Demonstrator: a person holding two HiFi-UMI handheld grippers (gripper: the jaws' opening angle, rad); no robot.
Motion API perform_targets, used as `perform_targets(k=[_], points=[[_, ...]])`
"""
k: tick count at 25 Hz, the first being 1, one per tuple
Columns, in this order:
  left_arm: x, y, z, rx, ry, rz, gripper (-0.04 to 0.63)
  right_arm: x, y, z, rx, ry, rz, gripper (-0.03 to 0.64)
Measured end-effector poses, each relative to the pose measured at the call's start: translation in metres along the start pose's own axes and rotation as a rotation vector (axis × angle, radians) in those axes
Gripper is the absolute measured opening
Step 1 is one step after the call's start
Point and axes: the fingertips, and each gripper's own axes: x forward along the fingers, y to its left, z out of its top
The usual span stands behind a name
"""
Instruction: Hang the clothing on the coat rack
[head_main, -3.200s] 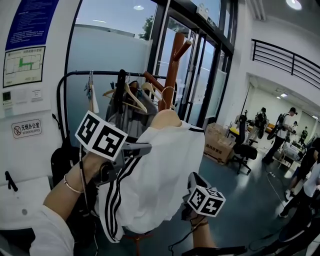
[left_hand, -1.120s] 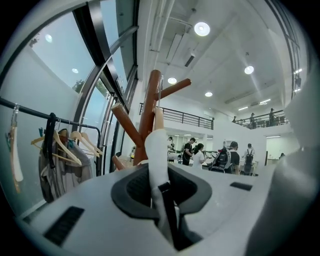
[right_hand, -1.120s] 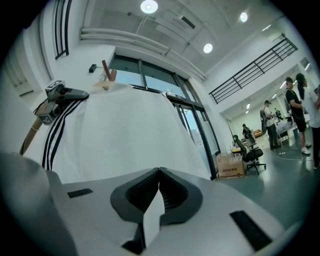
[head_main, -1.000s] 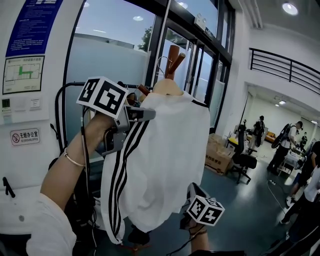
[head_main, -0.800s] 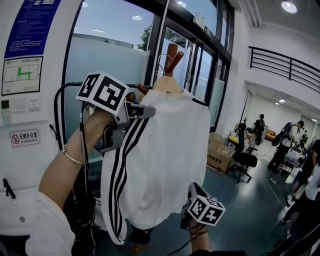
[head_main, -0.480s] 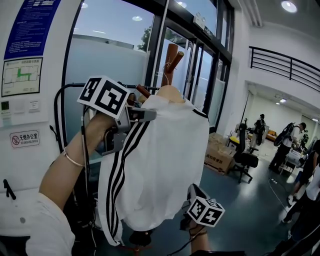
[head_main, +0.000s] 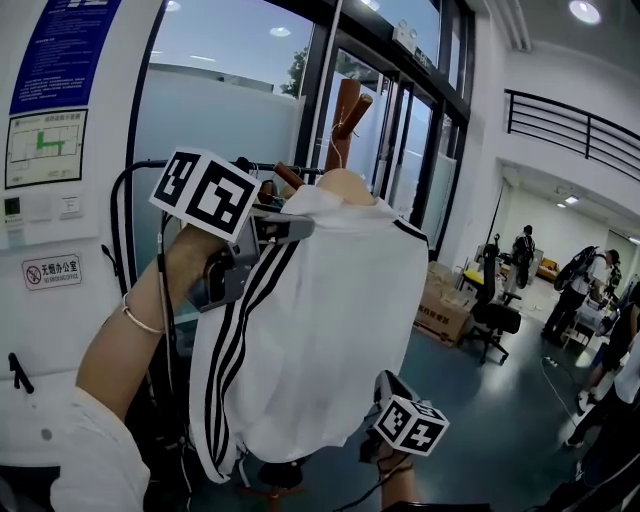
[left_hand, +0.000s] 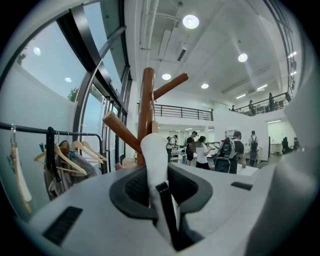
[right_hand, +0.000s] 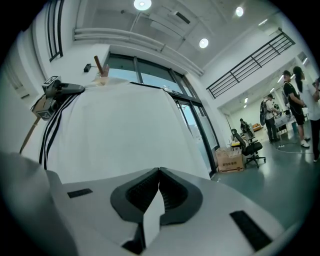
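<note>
A white shirt (head_main: 320, 330) with black shoulder stripes hangs on a wooden hanger (head_main: 345, 186) right at the brown coat rack (head_main: 345, 110), whose pegs fork above it. My left gripper (head_main: 295, 228) is raised at the shirt's left shoulder. Its jaws are opening, with striped fabric (left_hand: 155, 160) still pinched between them in the left gripper view, where the coat rack (left_hand: 146, 110) rises just beyond. Low at the right, my right gripper (head_main: 372, 432) is shut on the shirt's hem (right_hand: 150, 220). The shirt (right_hand: 120, 130) fills the right gripper view.
A black clothes rail (head_main: 130, 175) with hangers and garments stands behind at the left. Glass doors (head_main: 400, 150) are behind the rack. Cardboard boxes (head_main: 445, 305), an office chair (head_main: 495, 315) and several people (head_main: 585, 275) are at the far right.
Over three seconds the shirt was lifted from chest height to the rack's top. In the last second the hanger sank slightly and shifted right against the rack; the right gripper barely moved.
</note>
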Motion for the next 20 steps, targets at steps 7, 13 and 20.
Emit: perform_targets(k=[7,13,20], points=[[-0.006,-0.003,-0.007,0.178,-0.007,0.132,0.115,0.0,0.005,-0.018,0.001,0.04,0.021,0.023],[-0.034,0.002,0.01,0.114,-0.195,0.173,0.117,0.001,0.011,-0.023,0.001,0.059,0.049,0.023],[-0.076,-0.003,0.018,0.133,-0.34,0.271,0.117,-0.001,0.029,-0.035,-0.009,0.093,0.099,0.023]])
